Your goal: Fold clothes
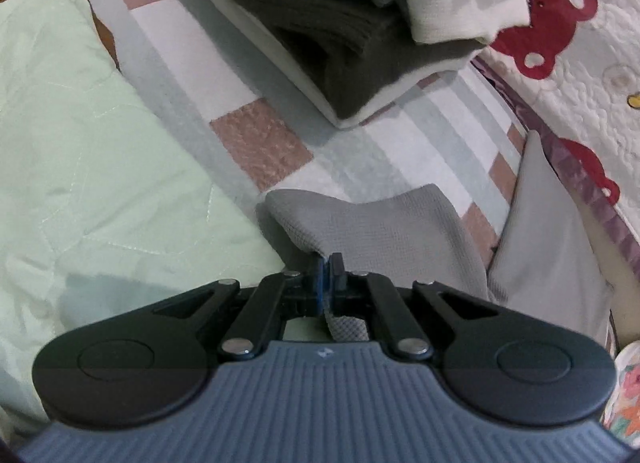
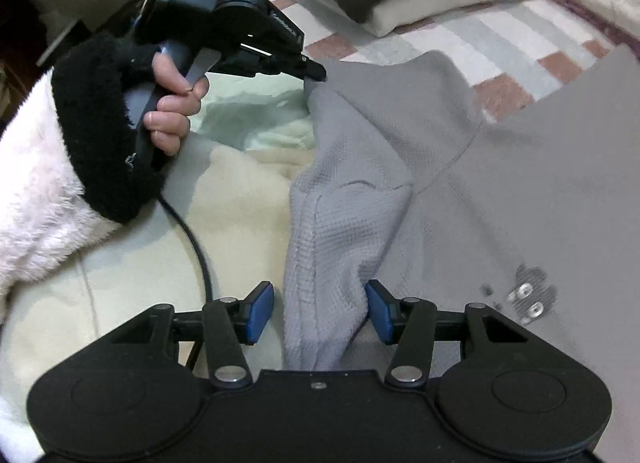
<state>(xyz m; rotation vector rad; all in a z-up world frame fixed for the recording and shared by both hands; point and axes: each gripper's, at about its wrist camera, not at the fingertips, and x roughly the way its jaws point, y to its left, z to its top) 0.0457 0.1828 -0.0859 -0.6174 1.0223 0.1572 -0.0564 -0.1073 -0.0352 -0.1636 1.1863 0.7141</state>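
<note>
Grey garment (image 2: 460,183) lies on the checked bedcover (image 1: 256,143), open cover between it and the folded clothes stack (image 1: 360,43) beyond. Left of the garment: pale green quilt (image 1: 80,143). Left gripper (image 1: 327,263) jaws clamped on garment's edge. Right gripper (image 2: 320,311) jaws apart, bunched sleeve between them. Right wrist view alone shows the person's hand (image 2: 172,103), fuzzy cuff, cable.

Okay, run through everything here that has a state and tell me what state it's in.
Left gripper: jaws shut on the grey garment's edge.
Right gripper: jaws open, a garment fold between them.
Grey garment: spread out, rumpled, not yet folded.
Clothes stack: folded, piled.
</note>
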